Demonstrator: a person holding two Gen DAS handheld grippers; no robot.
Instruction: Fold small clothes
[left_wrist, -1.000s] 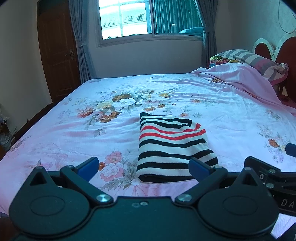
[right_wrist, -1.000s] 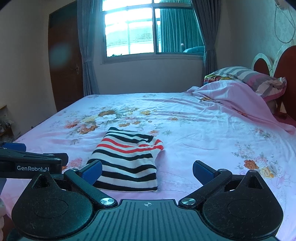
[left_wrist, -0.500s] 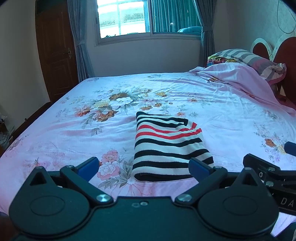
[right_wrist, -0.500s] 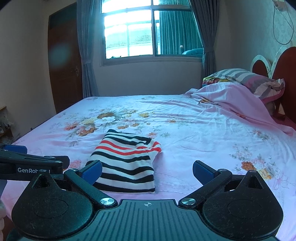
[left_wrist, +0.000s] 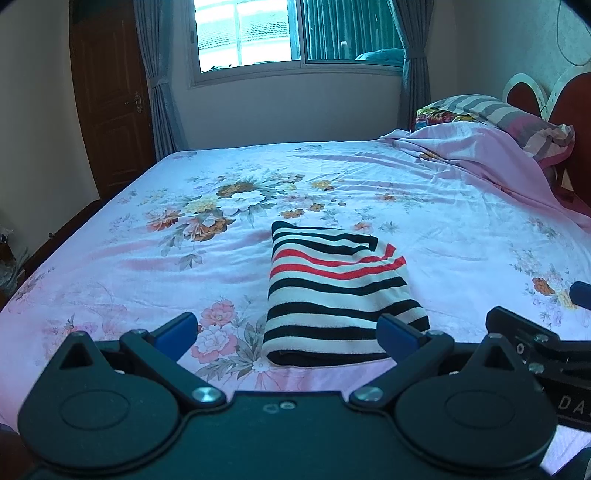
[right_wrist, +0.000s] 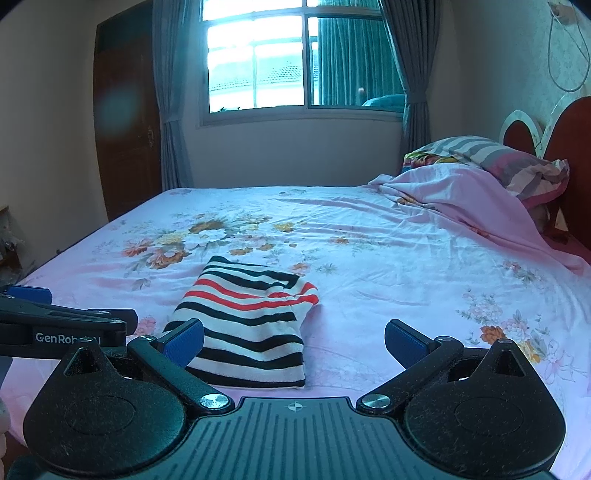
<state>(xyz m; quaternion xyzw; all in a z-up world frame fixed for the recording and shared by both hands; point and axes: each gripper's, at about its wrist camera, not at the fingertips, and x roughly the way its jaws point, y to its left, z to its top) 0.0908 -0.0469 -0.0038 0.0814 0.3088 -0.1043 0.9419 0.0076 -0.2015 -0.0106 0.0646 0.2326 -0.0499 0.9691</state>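
Closest, the left tool (left_wrist: 286, 328) and the right tool (right_wrist: 293, 338) both hover low over the bed (right_wrist: 406, 258) with blue pads spread wide, holding nothing. Printed on the left tool's side, seen from the right wrist view, is "GenRob", the rest hidden. Just ahead of both tools lies the striped garment (left_wrist: 340, 295), a folded rectangle of black, white and red stripes, flat on the floral sheet (left_wrist: 147, 266). It looks like soft, light knit that would sag and unfold easily; the thick folded near edge seems the safest place to pinch. Farther off are pillows (right_wrist: 491, 158), then a window (right_wrist: 258, 66).
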